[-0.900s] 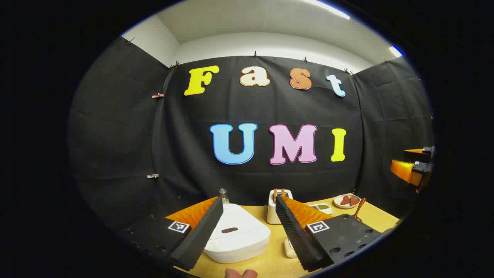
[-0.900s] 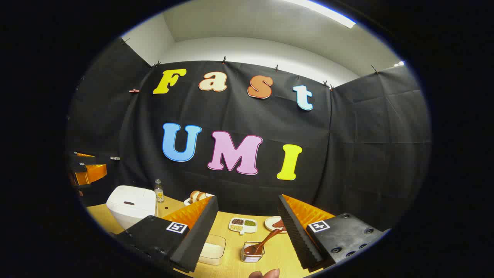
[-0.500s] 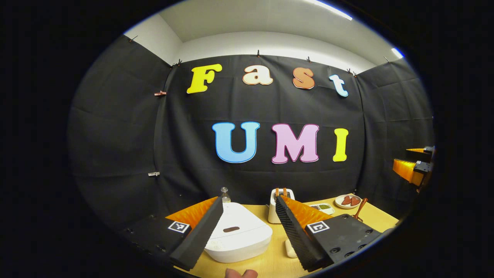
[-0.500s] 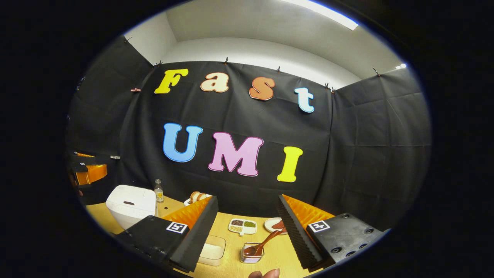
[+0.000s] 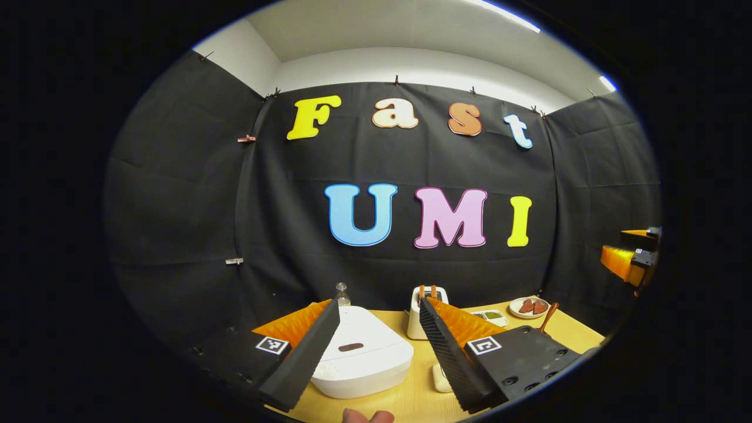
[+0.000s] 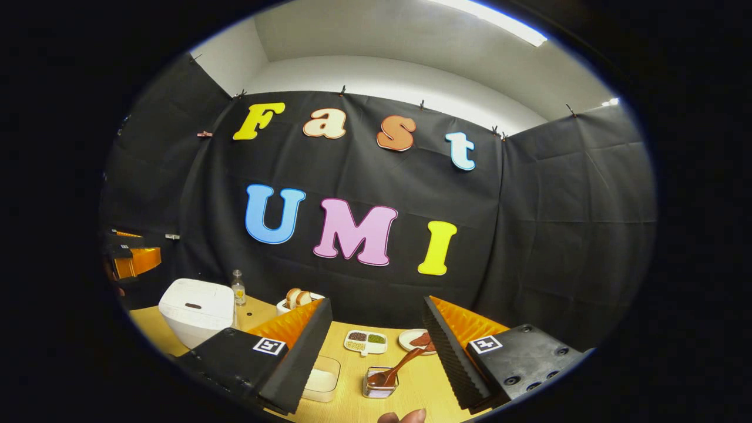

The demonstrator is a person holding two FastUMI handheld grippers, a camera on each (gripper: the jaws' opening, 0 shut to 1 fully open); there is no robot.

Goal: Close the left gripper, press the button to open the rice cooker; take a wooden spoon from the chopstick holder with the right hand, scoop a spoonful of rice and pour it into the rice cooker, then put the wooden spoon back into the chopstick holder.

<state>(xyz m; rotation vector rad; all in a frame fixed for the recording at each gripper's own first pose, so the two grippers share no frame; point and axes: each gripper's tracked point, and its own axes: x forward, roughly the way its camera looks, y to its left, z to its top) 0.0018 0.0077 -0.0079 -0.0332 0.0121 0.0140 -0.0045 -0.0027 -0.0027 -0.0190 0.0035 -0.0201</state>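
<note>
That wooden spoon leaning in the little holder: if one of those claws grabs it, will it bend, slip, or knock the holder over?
The wooden spoon looks like solid carved wood, so it is probably stiff and light. Its handle is thin and smooth, so it might twist between the open right gripper fingers. The chopstick holder is small and the spoon leans out of it, so a sideways tug could tip it.

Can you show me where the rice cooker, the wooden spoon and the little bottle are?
rice cooker (image 5: 361, 358), left gripper view, on its white lid.
wooden spoon (image 6: 402, 363), right gripper view, on its handle.
bottle (image 6: 238, 291), right gripper view, on its body.
</note>
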